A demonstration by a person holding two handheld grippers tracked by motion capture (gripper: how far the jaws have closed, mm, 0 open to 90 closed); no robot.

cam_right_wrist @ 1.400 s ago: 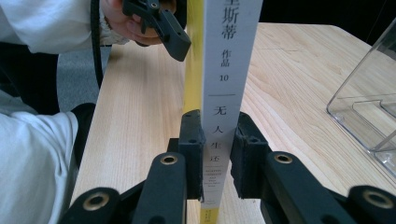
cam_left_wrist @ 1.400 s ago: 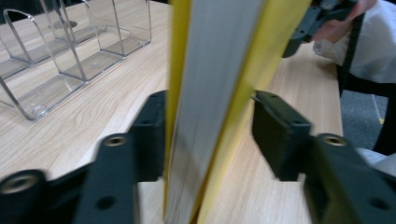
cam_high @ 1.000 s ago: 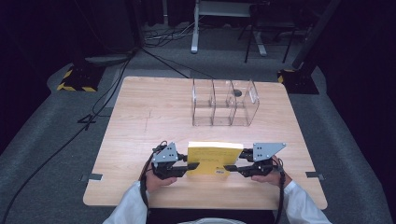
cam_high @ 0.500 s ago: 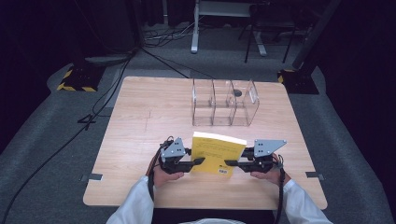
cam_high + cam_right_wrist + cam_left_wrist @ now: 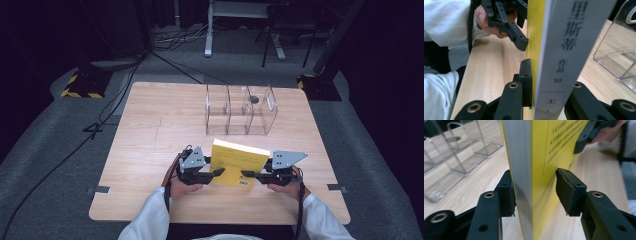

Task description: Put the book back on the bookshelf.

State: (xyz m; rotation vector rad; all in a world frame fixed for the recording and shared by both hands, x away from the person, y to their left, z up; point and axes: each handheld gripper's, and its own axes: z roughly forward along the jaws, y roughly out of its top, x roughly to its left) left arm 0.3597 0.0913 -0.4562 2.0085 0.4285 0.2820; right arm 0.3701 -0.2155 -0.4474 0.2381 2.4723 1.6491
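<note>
A yellow book (image 5: 235, 162) with a white page edge stands tilted above the near part of the wooden table (image 5: 150, 130), held from both sides. My left gripper (image 5: 219, 172) is shut on its left end. In the left gripper view the pages and yellow cover (image 5: 541, 157) sit between the two pads of the left gripper (image 5: 535, 192). My right gripper (image 5: 246, 174) is shut on the right end. In the right gripper view the grey spine with printed characters (image 5: 574, 50) rises between the jaws of the right gripper (image 5: 551, 85), and one pad presses the yellow cover.
A clear plastic organizer (image 5: 240, 110) with three compartments stands behind the book; a small dark round thing (image 5: 254, 99) lies in its right part. Its walls show in the left gripper view (image 5: 456, 152) and right gripper view (image 5: 619, 50). Cables and stands lie on the floor beyond.
The book lay flat between the grippers a second ago. Its far edge has risen and it now stands tilted, with both grippers drawn in closer to it.
</note>
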